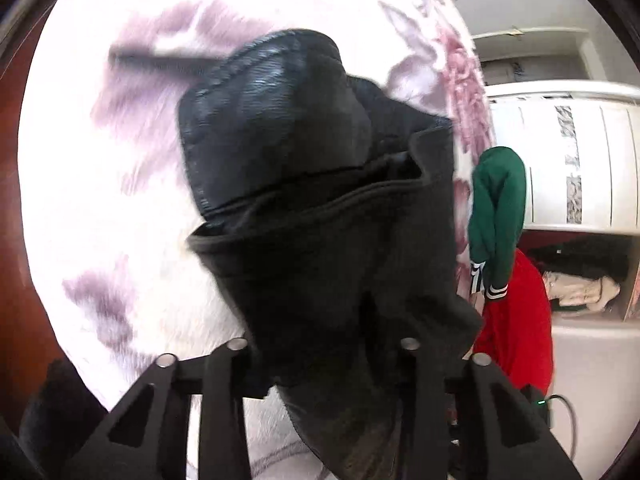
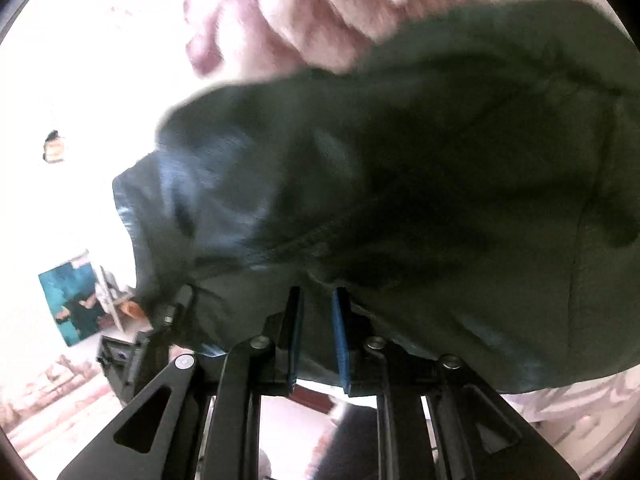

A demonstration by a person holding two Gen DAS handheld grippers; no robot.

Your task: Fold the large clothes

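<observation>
A black leather-look jacket (image 1: pixel 288 160) with a dark fabric lining hangs in front of both cameras, lifted above a white and purple flowered bedspread (image 1: pixel 100 200). My left gripper (image 1: pixel 324 356) is shut on the jacket's lining edge; its fingertips are hidden under the cloth. In the right wrist view the same jacket (image 2: pixel 420 160) fills the frame. My right gripper (image 2: pixel 318 300) is shut on a fold of it, the blue pads (image 2: pixel 340 332) close together with cloth between them.
A green garment (image 1: pixel 500 216) with striped cuffs and a red garment (image 1: pixel 516 320) hang at the right. White wardrobe doors (image 1: pixel 580 160) and an open shelf with folded clothes (image 1: pixel 580 288) stand behind. A blue picture (image 2: pixel 72 300) is at the left.
</observation>
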